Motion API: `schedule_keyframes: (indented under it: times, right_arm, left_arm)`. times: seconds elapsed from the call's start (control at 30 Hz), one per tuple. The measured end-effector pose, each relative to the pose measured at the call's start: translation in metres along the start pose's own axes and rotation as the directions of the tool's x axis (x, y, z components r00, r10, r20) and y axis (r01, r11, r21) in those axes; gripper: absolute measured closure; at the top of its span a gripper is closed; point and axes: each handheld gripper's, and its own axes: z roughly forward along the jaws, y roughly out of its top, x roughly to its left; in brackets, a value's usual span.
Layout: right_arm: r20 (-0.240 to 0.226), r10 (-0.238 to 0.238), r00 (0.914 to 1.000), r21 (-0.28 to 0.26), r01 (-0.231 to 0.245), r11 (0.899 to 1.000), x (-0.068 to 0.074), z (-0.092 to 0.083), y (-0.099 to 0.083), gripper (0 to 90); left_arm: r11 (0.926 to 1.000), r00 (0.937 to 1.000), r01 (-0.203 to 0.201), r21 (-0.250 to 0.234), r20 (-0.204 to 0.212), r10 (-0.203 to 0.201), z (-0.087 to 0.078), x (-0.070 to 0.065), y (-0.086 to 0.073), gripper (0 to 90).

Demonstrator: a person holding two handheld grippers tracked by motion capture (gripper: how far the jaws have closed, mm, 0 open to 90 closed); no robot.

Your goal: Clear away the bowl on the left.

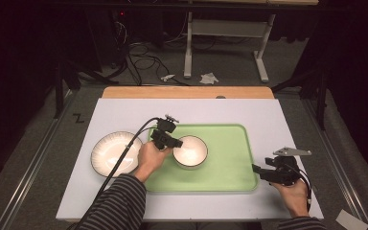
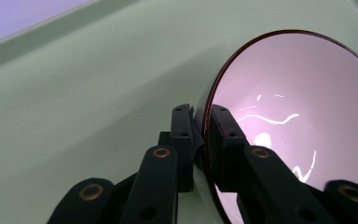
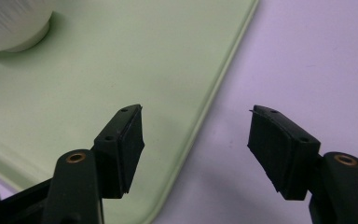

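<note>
From the high view, our left tool [image 1: 174, 142] pinches the rim of the white bowl [image 1: 190, 151] on the green tray [image 1: 230, 165]; a plate [image 1: 106, 154] lies beside.

Left gripper view: the bowl [image 2: 298, 116] tilts in a thin grip and could slip.

Right gripper view: our right tool [image 3: 196, 140] gapes empty over the tabletop [image 3: 307, 60].

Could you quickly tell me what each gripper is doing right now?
Left gripper: shut on the bowl rim, over the green tray.
Right gripper: open, holding nothing.
</note>
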Motion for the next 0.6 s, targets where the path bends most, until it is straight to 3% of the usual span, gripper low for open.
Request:
schedule_keyframes:
  times: [0.27, 0.43, 0.6]
  right_arm:
    - [-0.003, -0.003, 1.0000, -0.002, 0.003, 1.000, 0.000, 0.000, 0.000, 36.9]
    - [-0.002, -0.009, 1.0000, -0.002, 0.009, 1.000, 0.001, 0.000, 0.001, 36.9]
    - [-0.004, -0.013, 0.9999, -0.003, 0.013, 1.000, 0.001, 0.002, 0.001, 36.9]
  left_arm:
    - [0.9993, 0.9997, -0.022, -0.030, 0.005, 0.022, -0.005, -0.003, 0.002, 69.9]
    - [0.9977, 0.9992, -0.041, -0.053, -0.003, 0.041, -0.010, -0.004, 0.003, 57.5]
    - [0.9951, 0.9990, -0.045, -0.087, 0.001, 0.046, -0.019, -0.006, 0.009, 53.9]
